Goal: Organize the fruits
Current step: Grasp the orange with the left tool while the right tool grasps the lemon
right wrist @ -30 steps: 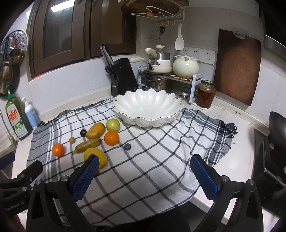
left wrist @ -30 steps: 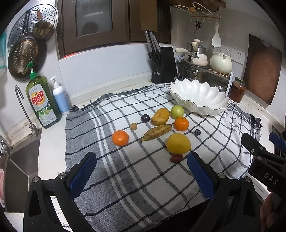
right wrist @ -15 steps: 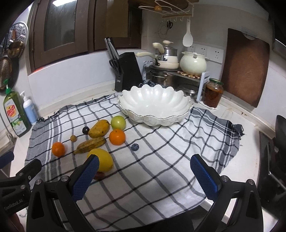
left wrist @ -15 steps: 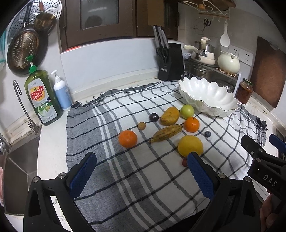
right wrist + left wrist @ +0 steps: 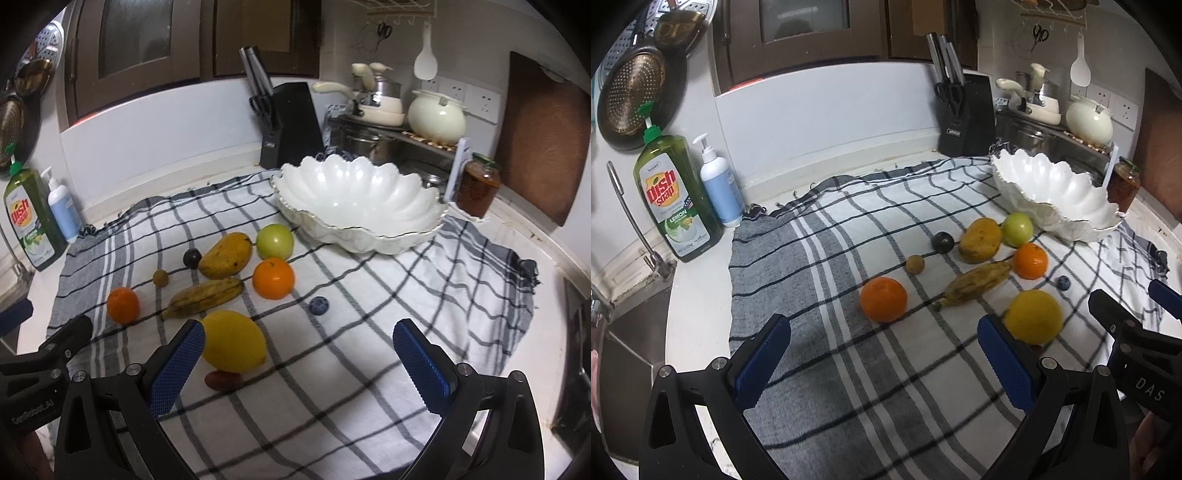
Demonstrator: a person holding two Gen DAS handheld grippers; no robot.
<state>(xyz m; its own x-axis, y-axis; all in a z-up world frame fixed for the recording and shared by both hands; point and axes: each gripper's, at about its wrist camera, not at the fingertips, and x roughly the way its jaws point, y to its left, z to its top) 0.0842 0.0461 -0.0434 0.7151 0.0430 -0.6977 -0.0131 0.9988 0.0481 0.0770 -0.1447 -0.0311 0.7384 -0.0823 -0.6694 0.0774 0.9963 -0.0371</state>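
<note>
Several fruits lie on a checked cloth [image 5: 849, 229]: an orange [image 5: 883, 299], a banana [image 5: 975, 283], a yellow lemon [image 5: 1033, 316], a second orange [image 5: 1030, 260], a mango [image 5: 980, 240], a green apple [image 5: 1017, 229], a dark plum [image 5: 942, 242], a small brown fruit [image 5: 915, 264] and a blueberry [image 5: 1063, 283]. A small red fruit [image 5: 224, 380] lies in front of the lemon [image 5: 234, 341]. The empty white scalloped bowl [image 5: 358, 206] stands behind them. My left gripper [image 5: 882, 363] is open just before the orange. My right gripper [image 5: 299, 363] is open beside the lemon.
Dish soap bottle [image 5: 674, 199] and a pump bottle [image 5: 721, 184] stand at the cloth's left, by the sink [image 5: 624, 354]. A knife block [image 5: 966, 116], pots on a rack [image 5: 436, 114] and a jar [image 5: 477, 186] stand behind the bowl. The counter edge runs at the right.
Both grippers have moved forward and lower toward the fruits, which now look larger. Both stay open. No fruit has moved.
</note>
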